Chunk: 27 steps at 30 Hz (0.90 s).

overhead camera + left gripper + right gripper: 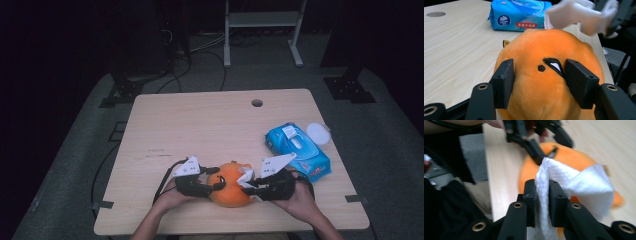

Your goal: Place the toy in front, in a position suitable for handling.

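An orange plush toy (230, 185) lies near the table's front edge. My left gripper (216, 178) grips it from the left; its jaws press into the toy's (544, 82) sides around a black eye mark. My right gripper (248, 186) comes in from the right, shut on a folded white wipe (247, 176). The wipe (564, 182) is pinched between the jaws and its free end rests against the toy (574, 160). From the left gripper view the wipe (576, 13) hangs over the toy's far top.
A blue pack of wet wipes (297, 150) lies right of the toy, with a white round lid (318, 133) beside it near the right edge. A cable hole (257, 103) sits at the table's back. Bare wood (200, 130) spreads behind the toy.
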### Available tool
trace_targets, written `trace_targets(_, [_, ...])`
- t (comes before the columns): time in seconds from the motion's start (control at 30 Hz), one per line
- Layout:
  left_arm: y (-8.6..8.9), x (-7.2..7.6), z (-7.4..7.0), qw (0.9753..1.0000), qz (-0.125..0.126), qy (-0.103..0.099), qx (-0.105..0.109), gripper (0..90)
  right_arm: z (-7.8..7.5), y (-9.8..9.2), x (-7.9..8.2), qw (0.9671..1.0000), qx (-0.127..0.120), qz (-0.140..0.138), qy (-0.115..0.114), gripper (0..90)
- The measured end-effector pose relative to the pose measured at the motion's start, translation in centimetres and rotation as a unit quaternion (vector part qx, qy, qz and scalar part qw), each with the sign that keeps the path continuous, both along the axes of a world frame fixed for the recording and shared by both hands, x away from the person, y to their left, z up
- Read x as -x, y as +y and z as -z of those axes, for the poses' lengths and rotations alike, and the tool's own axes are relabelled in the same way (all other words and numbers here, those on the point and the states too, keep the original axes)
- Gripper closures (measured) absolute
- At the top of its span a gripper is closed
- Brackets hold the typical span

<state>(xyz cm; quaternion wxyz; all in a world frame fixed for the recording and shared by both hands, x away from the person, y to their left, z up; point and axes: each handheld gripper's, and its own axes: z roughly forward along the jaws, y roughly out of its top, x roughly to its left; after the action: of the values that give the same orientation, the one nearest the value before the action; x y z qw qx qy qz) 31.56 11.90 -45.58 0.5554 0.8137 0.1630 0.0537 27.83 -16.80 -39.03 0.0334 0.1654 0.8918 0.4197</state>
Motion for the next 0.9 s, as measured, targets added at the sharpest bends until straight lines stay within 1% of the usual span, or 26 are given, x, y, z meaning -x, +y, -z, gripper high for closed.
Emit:
trace_targets(0.03, [0.0,0.0,0.0,1.0000,0.000,0.000,0.000,41.5,0.0,0.0,0.0,1.0000,0.000,0.000,0.000,76.5])
trace_targets(0.07, [-0.2,0.1,-0.1,1.0000,0.000,-0.003,-0.002,41.4,-0.1,-0.5,-0.1,0.9999,-0.005,0.013,-0.006,81.6])
trace_targets(0.1, [-0.3,0.1,-0.1,1.0000,0.002,-0.005,-0.004,41.4,-0.1,-0.7,-0.2,0.9997,-0.010,0.018,-0.012,84.5])
trace_targets(0.13, [-0.4,0.2,-0.1,1.0000,0.001,-0.006,-0.002,41.4,-0.2,-0.8,-0.2,0.9995,-0.013,0.024,-0.014,85.3])
trace_targets(0.17, [-0.6,0.2,-0.2,1.0000,0.000,-0.008,-0.003,41.3,-0.2,-0.8,-0.3,0.9995,-0.019,0.023,-0.008,85.6])
trace_targets(0.2, [-0.6,0.2,-0.2,0.9999,0.000,-0.009,-0.005,41.3,-0.2,-0.6,-0.2,0.9995,-0.023,0.019,-0.007,85.8])
trace_targets(0.23, [-0.8,0.3,-0.2,1.0000,-0.002,-0.008,-0.003,41.2,-0.3,-0.2,0.0,0.9997,-0.023,0.009,-0.005,85.8])
trace_targets(0.27, [-0.8,0.3,-0.2,0.9999,-0.003,-0.009,-0.004,41.1,-0.5,0.3,0.4,0.9997,-0.024,-0.008,-0.004,85.8])
trace_targets(0.33, [-0.7,0.2,-0.2,0.9999,-0.002,-0.009,-0.005,40.9,-1.1,1.2,1.2,0.9987,-0.033,-0.039,-0.005,85.8])
trace_targets(0.37, [-0.7,0.2,-0.2,1.0000,-0.002,-0.009,-0.004,40.9,-1.6,1.6,1.7,0.9980,-0.036,-0.052,-0.007,85.8])
trace_targets(0.4, [-0.7,0.2,-0.2,0.9999,-0.002,-0.009,-0.005,40.8,-2.1,1.9,2.1,0.9971,-0.041,-0.063,-0.015,85.8])
trace_targets(0.47, [-0.7,0.2,-0.2,1.0000,-0.003,-0.007,-0.002,40.7,-3.0,2.1,2.9,0.9955,-0.053,-0.077,-0.018,85.8])
trace_targets(0.53, [-0.7,0.2,-0.2,0.9999,-0.002,-0.009,-0.004,40.7,-3.6,2.2,3.3,0.9947,-0.059,-0.081,-0.022,85.8])
trace_targets(0.6, [-0.7,0.3,-0.2,0.9999,-0.002,-0.010,-0.006,40.6,-3.5,2.1,3.0,0.9959,-0.051,-0.073,-0.020,85.7])
trace_targets(0.67, [-0.8,0.3,-0.3,0.9999,-0.002,-0.013,-0.007,40.5,-2.6,1.8,2.1,0.9980,-0.037,-0.049,-0.013,85.7])
trace_targets(0.7, [-0.8,0.3,-0.3,0.9999,-0.002,-0.013,-0.007,40.4,-2.6,1.8,2.1,0.9980,-0.037,-0.049,-0.013,85.7])
trace_targets(0.73, [-0.8,0.4,-0.3,0.9999,-0.003,-0.014,-0.008,40.4,-1.4,1.3,0.9,0.9997,-0.014,-0.014,-0.010,85.7])
trace_targets(0.8, [-0.9,0.5,-0.4,0.9998,0.000,-0.019,-0.010,39.9,-0.3,0.5,-0.3,0.9998,-0.006,0.020,-0.003,85.4])
trace_targets(0.83, [-0.9,0.5,-0.4,0.9998,0.000,-0.019,-0.010,39.6,-0.3,0.5,-0.3,0.9998,-0.006,0.020,-0.003,85.4])
trace_targets(0.87, [-1.1,0.7,-0.6,0.9997,0.002,-0.023,-0.013,39.5,0.3,-0.5,-1.2,0.9986,-0.001,0.052,-0.007,83.3])
trace_targets(0.9, [-1.2,0.8,-0.6,0.9995,0.002,-0.027,-0.014,39.5,0.3,-1.0,-1.5,0.9979,-0.006,0.065,-0.004,82.6])
